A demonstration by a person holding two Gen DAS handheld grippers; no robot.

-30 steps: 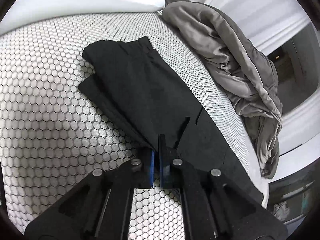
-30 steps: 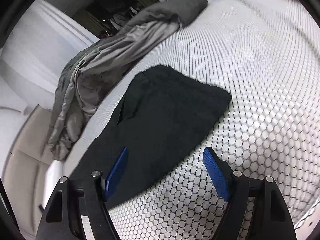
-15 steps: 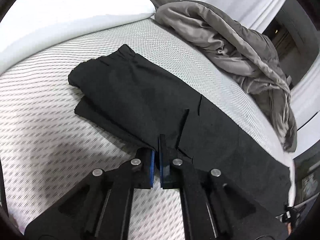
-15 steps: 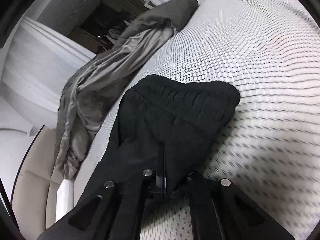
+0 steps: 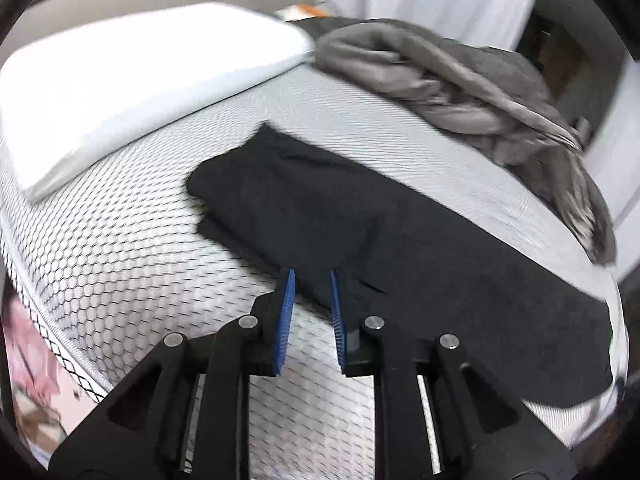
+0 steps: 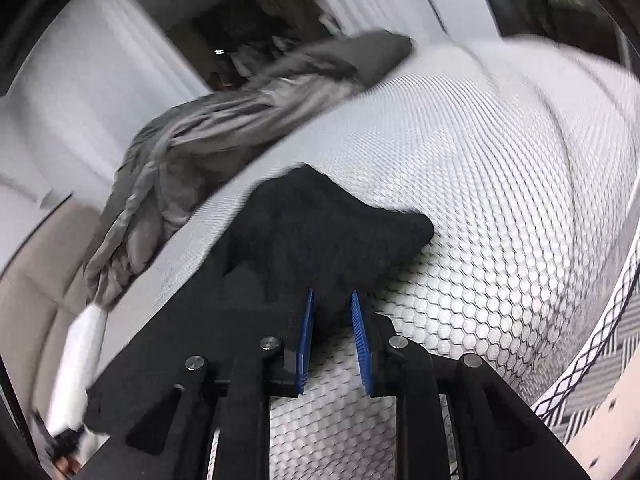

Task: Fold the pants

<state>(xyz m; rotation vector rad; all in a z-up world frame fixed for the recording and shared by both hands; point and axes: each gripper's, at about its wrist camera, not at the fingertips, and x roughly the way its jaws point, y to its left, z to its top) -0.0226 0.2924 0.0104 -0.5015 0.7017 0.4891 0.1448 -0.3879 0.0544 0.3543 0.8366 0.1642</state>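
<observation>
The black pants (image 5: 360, 220) lie folded along the honeycomb-patterned mattress (image 5: 120, 240), waistband end toward the pillow. My left gripper (image 5: 312, 280) is slightly open at the near edge of the pants, blue pads apart, no cloth held. In the right wrist view the pants (image 6: 320, 232) bunch up at one end. My right gripper (image 6: 331, 300) is slightly open with the pants' edge just ahead of its blue pads.
A white pillow (image 5: 140, 80) lies at the far left of the mattress. A crumpled grey blanket (image 5: 460, 88) lies beyond the pants and also shows in the right wrist view (image 6: 220, 132). The mattress edge (image 6: 600, 340) runs at the right.
Both grippers were shut on the pants' edge half a second ago; both have now opened a little and let go. The cameras have pulled back and tilted up.
</observation>
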